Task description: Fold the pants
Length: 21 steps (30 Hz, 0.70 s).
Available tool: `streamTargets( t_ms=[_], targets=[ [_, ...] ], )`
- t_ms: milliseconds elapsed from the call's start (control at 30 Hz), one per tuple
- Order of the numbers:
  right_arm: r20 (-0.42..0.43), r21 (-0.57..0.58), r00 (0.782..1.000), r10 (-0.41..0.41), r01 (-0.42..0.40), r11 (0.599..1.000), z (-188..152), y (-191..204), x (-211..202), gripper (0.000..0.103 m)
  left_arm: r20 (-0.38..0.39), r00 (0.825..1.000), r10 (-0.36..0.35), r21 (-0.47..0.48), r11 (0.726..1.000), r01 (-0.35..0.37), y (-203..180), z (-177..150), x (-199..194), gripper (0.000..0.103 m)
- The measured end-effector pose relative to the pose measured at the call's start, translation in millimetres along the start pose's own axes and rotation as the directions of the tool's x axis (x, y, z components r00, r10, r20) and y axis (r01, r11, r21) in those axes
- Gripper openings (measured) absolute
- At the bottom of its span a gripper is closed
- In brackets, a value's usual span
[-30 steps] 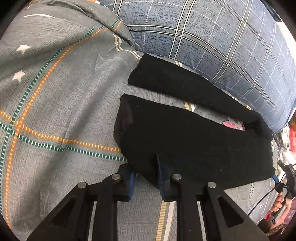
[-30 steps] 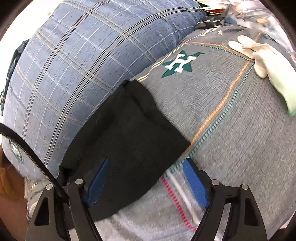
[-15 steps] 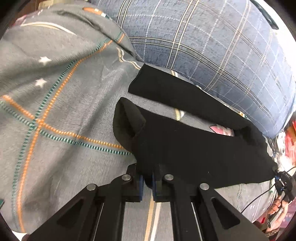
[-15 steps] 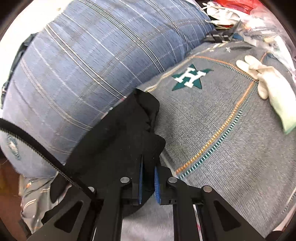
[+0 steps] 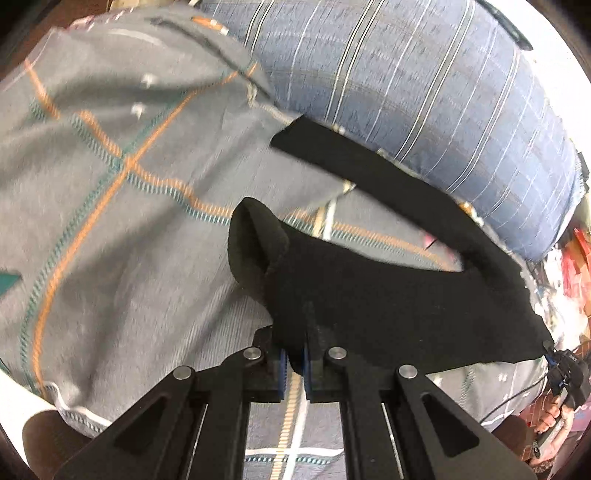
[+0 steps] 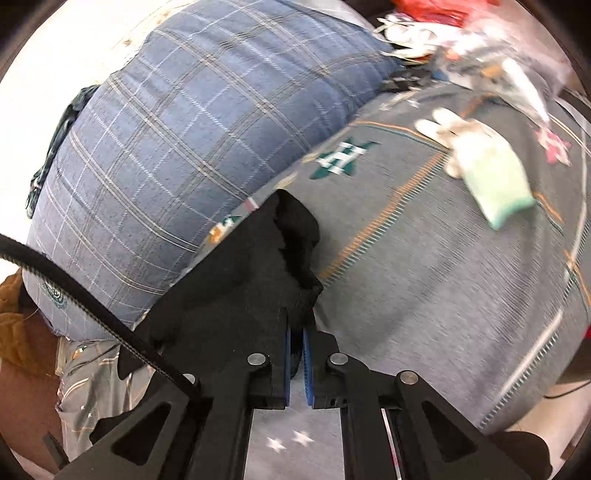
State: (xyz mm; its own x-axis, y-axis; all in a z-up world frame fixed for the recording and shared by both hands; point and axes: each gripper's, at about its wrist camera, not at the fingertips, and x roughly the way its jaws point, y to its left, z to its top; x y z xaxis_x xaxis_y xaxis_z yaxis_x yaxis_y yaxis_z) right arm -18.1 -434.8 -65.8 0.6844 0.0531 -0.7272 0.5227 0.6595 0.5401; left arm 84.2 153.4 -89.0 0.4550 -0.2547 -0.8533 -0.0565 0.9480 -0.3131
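Note:
Black pants point(image 5: 388, 295) lie on a grey patterned bedspread point(image 5: 110, 240). My left gripper point(image 5: 294, 360) is shut on the near leg's hem and holds it lifted off the bed; the cuff curls open above the fingers. The far leg point(image 5: 354, 166) lies flat along the blue plaid pillow. My right gripper point(image 6: 296, 343) is shut on the waist end of the pants point(image 6: 240, 288), raised above the bedspread point(image 6: 424, 277). The other gripper point(image 5: 565, 373) shows at the far right of the left wrist view.
A big blue plaid pillow point(image 5: 424, 85) point(image 6: 192, 140) borders the pants at the back. A white and pale green glove point(image 6: 484, 162) lies on the bedspread to the right. Clutter point(image 6: 461, 33) sits past the bed's far end. A black cable point(image 6: 74, 288) crosses the left.
Both grippers closed on the pants, the left on the leg hem, the right on the waist end. Both have since lifted the fabric off the bed.

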Motion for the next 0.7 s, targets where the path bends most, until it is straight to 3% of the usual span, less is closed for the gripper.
streamTargets(
  t_ms=[100,233,367,467,533,600,700],
  targets=[
    [-0.039,0.030,0.999,0.000,0.001,1.000,-10,-16,5,0.007,-0.033,0.998,0.051,0.012,0.999,-0.051,5,-9,15,0.011],
    [-0.032,0.049,0.996,-0.088,0.090,0.995,-14,-36,2,0.014,-0.016,0.996,0.089,0.075,0.993,-0.088,5,-18,2,0.024],
    [0.027,-0.013,0.989,-0.142,0.142,0.990,-3,-39,-16,0.030,0.048,0.995,0.084,0.122,0.988,-0.090,10,-14,-32,0.027],
    [0.036,-0.111,0.991,-0.126,0.129,0.985,16,-22,-12,0.031,0.089,0.992,0.086,0.159,0.982,-0.100,-1,8,-38,0.038],
    [0.016,-0.151,0.996,-0.092,0.093,0.984,31,-6,2,0.031,0.101,0.990,0.097,0.170,0.979,-0.114,-8,30,-32,0.039],
    [-0.021,-0.202,0.999,-0.049,0.044,0.978,46,14,20,0.033,0.103,0.990,0.092,0.178,0.978,-0.109,-18,58,-17,0.043],
    [-0.055,-0.310,0.997,-0.055,0.035,0.950,71,49,59,0.040,0.079,0.994,0.075,0.166,0.982,-0.087,-22,104,18,0.045]
  ],
)
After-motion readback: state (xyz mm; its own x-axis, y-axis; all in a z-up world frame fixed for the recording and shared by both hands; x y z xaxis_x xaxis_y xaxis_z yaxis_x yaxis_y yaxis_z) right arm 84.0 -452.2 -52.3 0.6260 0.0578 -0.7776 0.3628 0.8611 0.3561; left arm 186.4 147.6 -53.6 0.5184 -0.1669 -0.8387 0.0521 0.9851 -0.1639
